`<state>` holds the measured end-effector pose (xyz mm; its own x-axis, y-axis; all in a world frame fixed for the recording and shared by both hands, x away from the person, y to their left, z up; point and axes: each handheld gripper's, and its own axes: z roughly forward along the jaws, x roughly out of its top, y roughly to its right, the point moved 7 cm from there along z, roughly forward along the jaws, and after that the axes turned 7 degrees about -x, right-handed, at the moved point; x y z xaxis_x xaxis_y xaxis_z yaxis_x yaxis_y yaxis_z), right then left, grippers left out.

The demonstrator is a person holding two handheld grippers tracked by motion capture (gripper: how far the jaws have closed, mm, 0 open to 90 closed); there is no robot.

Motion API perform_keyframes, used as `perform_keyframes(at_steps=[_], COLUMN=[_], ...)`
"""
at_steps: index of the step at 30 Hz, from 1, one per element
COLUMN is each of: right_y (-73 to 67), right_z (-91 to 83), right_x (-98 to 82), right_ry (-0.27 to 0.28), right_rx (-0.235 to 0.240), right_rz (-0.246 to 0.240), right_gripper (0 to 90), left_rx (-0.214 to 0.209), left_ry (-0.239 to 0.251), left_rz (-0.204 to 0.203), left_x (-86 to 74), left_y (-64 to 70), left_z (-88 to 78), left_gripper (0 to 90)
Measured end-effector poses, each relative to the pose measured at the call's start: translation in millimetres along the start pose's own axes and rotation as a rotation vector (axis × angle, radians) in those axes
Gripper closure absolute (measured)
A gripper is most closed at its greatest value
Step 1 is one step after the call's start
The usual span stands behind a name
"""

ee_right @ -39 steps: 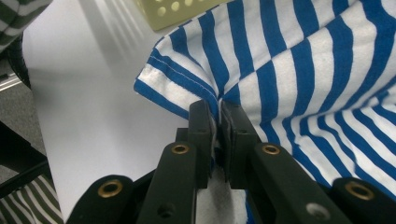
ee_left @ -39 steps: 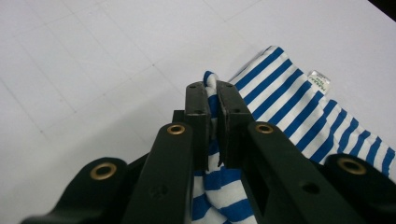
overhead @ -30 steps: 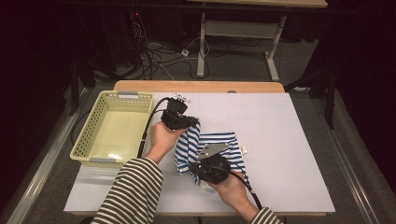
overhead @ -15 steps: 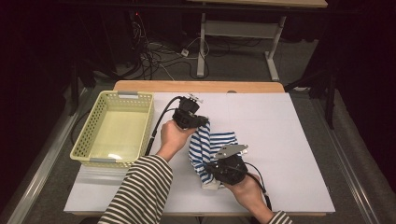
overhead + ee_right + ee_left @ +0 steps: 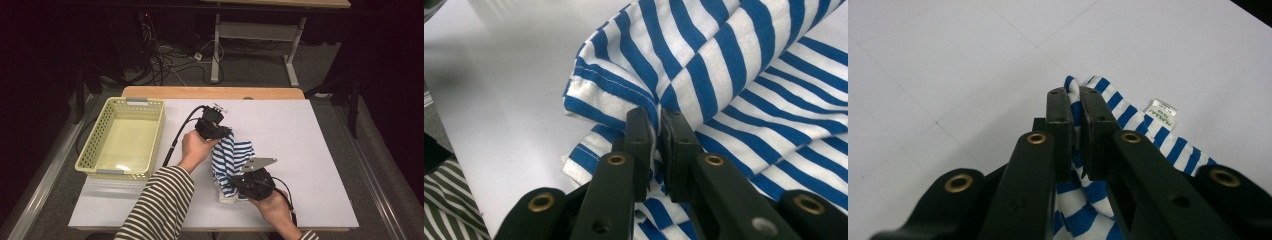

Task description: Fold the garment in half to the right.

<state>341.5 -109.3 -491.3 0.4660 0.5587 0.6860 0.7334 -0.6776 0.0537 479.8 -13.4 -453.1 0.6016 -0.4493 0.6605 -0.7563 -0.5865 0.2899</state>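
High view is showing you working a blue-and-white striped soft cotton cloth [image 5: 231,159] near the middle of the white desk [image 5: 310,150], well apart from the pale yellow perforated plastic basket [image 5: 122,140] sitting at the desk's left edge. Your left gripper [image 5: 220,134] is clamping the cloth's far edge, jaws nearly closed on a thin fold; your right gripper [image 5: 240,181] is pinching its near hemmed edge the same way.

You are handling something light, limp and easily bunched, so it is sagging between the two grips and needing hold at hems or corners, where the stitching is giving the pads purchase.

Left gripper view is showing a small white sewn-in label [image 5: 1163,109] on the cloth; its print is probably a brand and size, but is too small to read.
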Motion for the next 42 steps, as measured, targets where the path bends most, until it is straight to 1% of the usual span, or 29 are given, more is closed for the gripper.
perform_keyframes(at_steps=[7, 8, 18, 23, 25, 27, 28, 30, 34, 38, 40, 42], right_y=[9.1, 9.5, 12.6, 14.0, 15.0, 16.0, 16.1, 16.1, 16.5, 16.1, 16.0, 15.9], right_z=[-2.0, -2.3, -2.0, -0.4, 1.0, 2.0, 2.4, 2.7, 3.7, 3.9, 4.1, 4.4], right_x=[-9.7, -10.8, -17.7, -20.3, -21.5, -22.5, -22.6, -22.4, -21.6, -21.0, -20.8, -20.6], right_ry=[-0.012, -0.015, -0.030, -0.032, -0.036, -0.039, -0.039, -0.037, -0.038, -0.040, -0.042, -0.043], right_rx=[-0.011, -0.014, -0.016, -0.015, -0.012, -0.009, -0.008, -0.006, -0.004, -0.006, -0.006, -0.005], right_rz=[0.017, 0.024, 0.033, 0.041, 0.049, 0.055, 0.060, 0.061, 0.062, 0.061, 0.062, 0.062], right_gripper=[83.6, 83.6, 83.5, 83.3, 83.3, 83.3, 83.1, 83.1, 83.0, 83.0, 83.0, 82.9], left_rx=[0.004, 0.003, 0.008, 0.007, 0.008, 0.004, 0.007, 0.018, 0.034, 0.050, 0.048, 0.048], left_ry=[-0.012, -0.015, -0.029, -0.029, -0.032, -0.035, -0.038, -0.026, -0.014, 0.000, -0.002, -0.008], left_rz=[-0.001, 0.001, 0.006, 0.005, 0.005, -0.003, -0.003, 0.003, 0.002, 0.007, 0.006, 0.007], left_x=[-1.6, -2.0, -5.3, -8.0, -9.9, -11.8, -13.2, -16.0, -22.9, -30.6, -36.6, -44.6], left_y=[-0.5, -0.2, -0.1, -0.8, -1.3, -1.2, -1.2, -0.7, -0.6, -0.6, 0.1, 1.3], left_z=[11.8, 13.2, 23.4, 27.7, 30.1, 31.4, 30.9, 26.8, 13.1, -3.9, -10.5, -15.4], left_gripper=[82.4, 82.4, 82.2, 81.9, 81.4, 78.3, 75.5, 68.6, 55.7, 52.1, 50.1, 50.0])
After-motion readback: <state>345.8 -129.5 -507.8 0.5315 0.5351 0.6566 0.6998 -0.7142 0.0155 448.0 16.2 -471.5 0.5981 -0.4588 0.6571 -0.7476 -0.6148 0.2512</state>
